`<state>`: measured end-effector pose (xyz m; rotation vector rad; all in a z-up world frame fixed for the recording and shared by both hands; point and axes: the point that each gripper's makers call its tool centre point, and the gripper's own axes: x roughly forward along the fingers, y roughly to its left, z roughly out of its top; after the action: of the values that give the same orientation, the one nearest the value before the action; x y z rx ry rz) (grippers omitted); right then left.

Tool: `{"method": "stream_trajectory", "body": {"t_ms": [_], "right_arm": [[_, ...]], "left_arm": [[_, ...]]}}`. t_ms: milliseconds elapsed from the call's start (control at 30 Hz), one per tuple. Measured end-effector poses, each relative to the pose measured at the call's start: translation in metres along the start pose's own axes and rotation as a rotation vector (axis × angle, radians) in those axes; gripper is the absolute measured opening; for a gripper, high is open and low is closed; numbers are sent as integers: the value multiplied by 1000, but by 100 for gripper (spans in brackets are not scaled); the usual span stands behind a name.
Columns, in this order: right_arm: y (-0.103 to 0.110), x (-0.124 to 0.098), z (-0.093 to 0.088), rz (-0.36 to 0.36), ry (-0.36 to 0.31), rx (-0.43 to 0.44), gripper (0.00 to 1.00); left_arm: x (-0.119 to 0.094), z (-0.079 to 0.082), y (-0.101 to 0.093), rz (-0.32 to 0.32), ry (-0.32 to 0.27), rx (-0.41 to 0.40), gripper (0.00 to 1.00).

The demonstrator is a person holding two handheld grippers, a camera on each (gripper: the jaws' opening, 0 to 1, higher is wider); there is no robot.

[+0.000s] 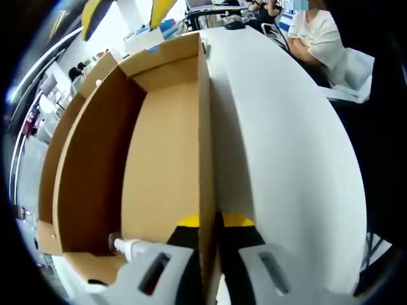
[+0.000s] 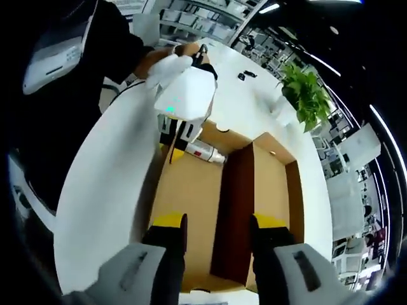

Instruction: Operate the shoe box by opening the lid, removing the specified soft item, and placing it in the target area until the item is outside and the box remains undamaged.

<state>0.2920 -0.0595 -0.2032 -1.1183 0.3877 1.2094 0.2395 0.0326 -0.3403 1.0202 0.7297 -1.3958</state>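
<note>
Setting: white table (image 1: 280, 146) in an open office, shelving and a potted plant (image 2: 305, 92) behind, a seated person at the table's far end in the left gripper view.
Box: open cardboard shoe box (image 1: 159, 140) on the table, its long axis running away from both cameras; we see its bare floor.
Lid: hinged lid (image 2: 267, 184) thrown open beside the box, a dark wall standing between the two halves.
Left gripper: left gripper (image 1: 210, 222) straddles the box's long side wall (image 1: 205, 127) at its near end, one jaw inside, one outside; jaws close on the wall, we judge it pinched to steady the box.
Right gripper: right gripper (image 2: 216, 229) spread, jaws apart over the opposite end of the box, holding nothing.
Item: small white tube-like thing (image 2: 202, 151) lies flat on the box floor in the corner by the left gripper; too small to say if it's the soft item.
Key relation: item lies straight ahead of the right gripper, at the box's far end from it, just beside the left one.
Next move, our judgement: right gripper reaches along the box's length to the item while left holds the wall.
</note>
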Motion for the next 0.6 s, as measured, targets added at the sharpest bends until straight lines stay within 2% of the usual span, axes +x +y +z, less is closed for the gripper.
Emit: {"method": "stream_trajectory", "body": {"t_ms": [167,267,433,600], "right_arm": [[1,19,8,33,-7,-39,41],[-1,32,19,44,-50,-52,41],[5,54,20,87,-46,-96,41],[7,84,29,137,-99,-113,41]], "left_arm": [[0,0,0,-1,-2,-2,3],[0,0,0,-2,-3,-2,3],[0,0,0,-8,-5,-2,3],[0,0,1,-11,-7,-4,3]]}}
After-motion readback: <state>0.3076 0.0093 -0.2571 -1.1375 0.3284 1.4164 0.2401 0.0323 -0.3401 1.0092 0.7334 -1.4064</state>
